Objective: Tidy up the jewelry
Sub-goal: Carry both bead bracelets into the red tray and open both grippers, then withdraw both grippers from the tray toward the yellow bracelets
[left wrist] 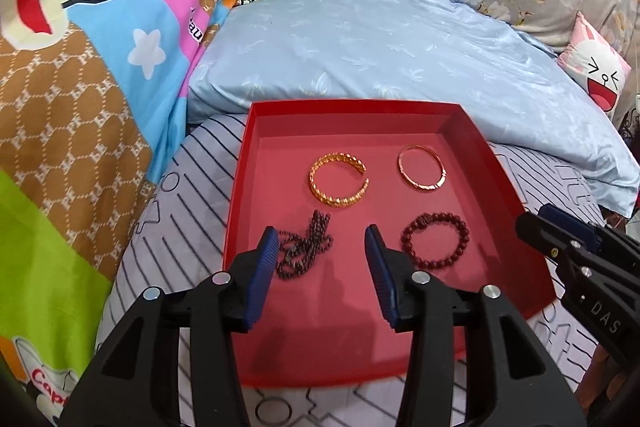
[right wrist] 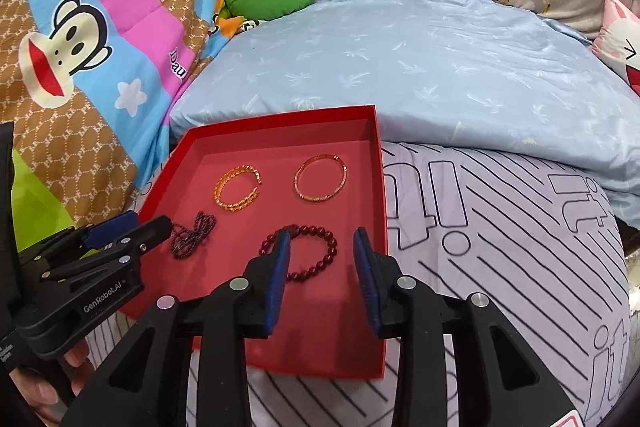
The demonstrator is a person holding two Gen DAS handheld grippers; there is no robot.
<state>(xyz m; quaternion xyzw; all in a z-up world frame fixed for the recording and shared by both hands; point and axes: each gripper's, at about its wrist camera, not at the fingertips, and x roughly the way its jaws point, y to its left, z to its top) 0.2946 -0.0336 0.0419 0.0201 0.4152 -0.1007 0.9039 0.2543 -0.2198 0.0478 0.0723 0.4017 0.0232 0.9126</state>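
Bedding holds red tray point(left wrist: 256, 147); gold cuff's point(left wrist: 338, 183) gap faces right.

Tray point(left wrist: 280, 347) sits on the bed point(right wrist: 520, 247), with a pillow point(left wrist: 380, 47) behind it. In the tray: open cuff bangle point(left wrist: 338, 181) back left, closed bangle point(left wrist: 421, 168) back right, chain necklace point(left wrist: 304, 247) front left, bead bracelet point(left wrist: 436, 239) front right. Left gripper point(left wrist: 322, 241) hovers over the necklace, right gripper point(right wrist: 322, 241) over the bead bracelet, neither touching.
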